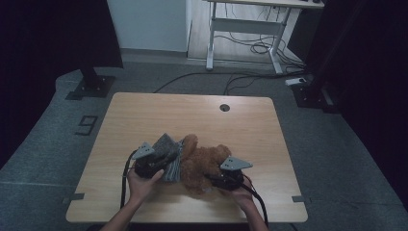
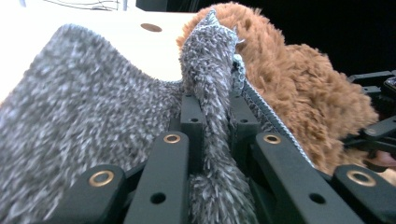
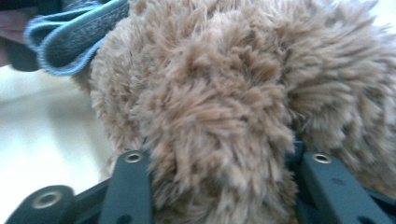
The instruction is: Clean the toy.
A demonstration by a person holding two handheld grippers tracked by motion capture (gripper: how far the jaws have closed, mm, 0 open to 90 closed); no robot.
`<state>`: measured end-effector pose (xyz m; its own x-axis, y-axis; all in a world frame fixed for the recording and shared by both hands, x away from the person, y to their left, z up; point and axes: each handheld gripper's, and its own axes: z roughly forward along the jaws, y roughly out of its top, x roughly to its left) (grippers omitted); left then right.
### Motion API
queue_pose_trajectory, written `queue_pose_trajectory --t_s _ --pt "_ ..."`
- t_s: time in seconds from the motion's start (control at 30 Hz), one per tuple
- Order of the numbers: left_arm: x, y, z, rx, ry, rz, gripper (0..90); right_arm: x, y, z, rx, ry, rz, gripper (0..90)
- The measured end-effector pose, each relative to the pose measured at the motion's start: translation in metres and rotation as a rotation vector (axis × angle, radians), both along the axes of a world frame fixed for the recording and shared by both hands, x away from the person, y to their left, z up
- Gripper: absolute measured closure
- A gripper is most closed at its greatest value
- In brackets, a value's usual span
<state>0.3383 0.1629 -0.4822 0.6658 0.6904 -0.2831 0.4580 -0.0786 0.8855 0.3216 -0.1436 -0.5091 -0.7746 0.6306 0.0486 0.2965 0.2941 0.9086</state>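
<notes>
Dressing a fluffy brown teddy bear (image 1: 204, 166) lying near the bench's (image 1: 144, 110) front edge: the left hand-held gripper (image 1: 161, 161) is clamped on a grey knitted garment (image 2: 84, 116) touching the bear's left side. The right hand-held gripper (image 1: 219, 181) is closed around the bear's fur. The garment looks bunched beside it, so most of the dressing seems left.

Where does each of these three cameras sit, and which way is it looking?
High view: above the person's side, looking forward and down on the table; forearms and both hands show.
Left gripper view: rides the left gripper, looking along its jaws clamped on grey cloth.
Right gripper view: rides the right gripper, jaws around the teddy.
All share teddy and cloth.
</notes>
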Motion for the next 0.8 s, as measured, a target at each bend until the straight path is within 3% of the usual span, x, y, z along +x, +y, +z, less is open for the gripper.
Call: queue_pose_trajectory --t_s 0.13,0.23,0.33,0.6,0.8 --pt "0.016 -0.004 0.006 -0.025 -0.001 0.012 80.1 0.011 -0.004 0.009 -0.034 -0.136 -0.048 57.2" --pt "0.025 -0.011 0.003 -0.026 0.021 0.007 80.0 0.025 -0.008 0.009 -0.062 -0.184 -0.065 56.2" --pt "0.025 -0.015 0.000 -0.030 0.032 -0.006 79.9 0.033 -0.017 0.000 -0.056 -0.169 -0.034 54.4" --pt "0.009 -0.015 0.005 -0.005 0.036 -0.039 79.0 0.013 -0.023 -0.015 -0.052 -0.172 0.014 50.8" --pt "0.007 -0.029 0.021 0.000 0.029 -0.072 78.9 0.003 -0.028 -0.022 -0.042 -0.155 0.023 47.2"
